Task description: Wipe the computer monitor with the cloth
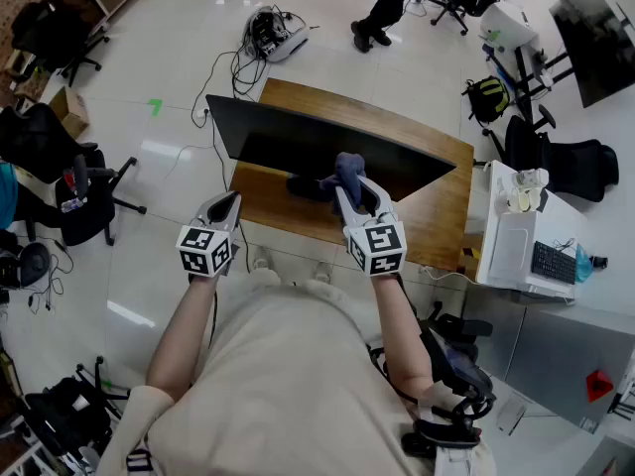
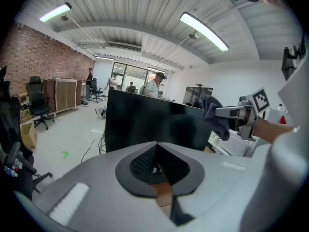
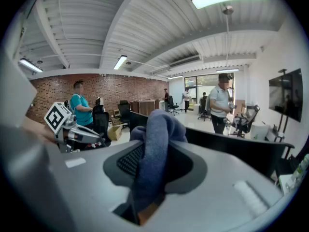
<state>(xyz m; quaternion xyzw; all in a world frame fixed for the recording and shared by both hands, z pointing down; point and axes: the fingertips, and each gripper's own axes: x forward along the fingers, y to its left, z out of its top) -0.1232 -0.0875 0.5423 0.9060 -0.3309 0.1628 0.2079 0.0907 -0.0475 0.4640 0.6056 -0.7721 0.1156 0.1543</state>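
The right claw is clamped on the blue-grey cloth and holds it bunched up near the top edge of the black monitor on the wooden desk. Contact cannot be told. The left claw hovers near the monitor's left end, its jaws together and empty.

Wooden desk at centre, black office chair at left, tangled cables on the floor at top, cardboard box upper left, keyboard on white side table at right.
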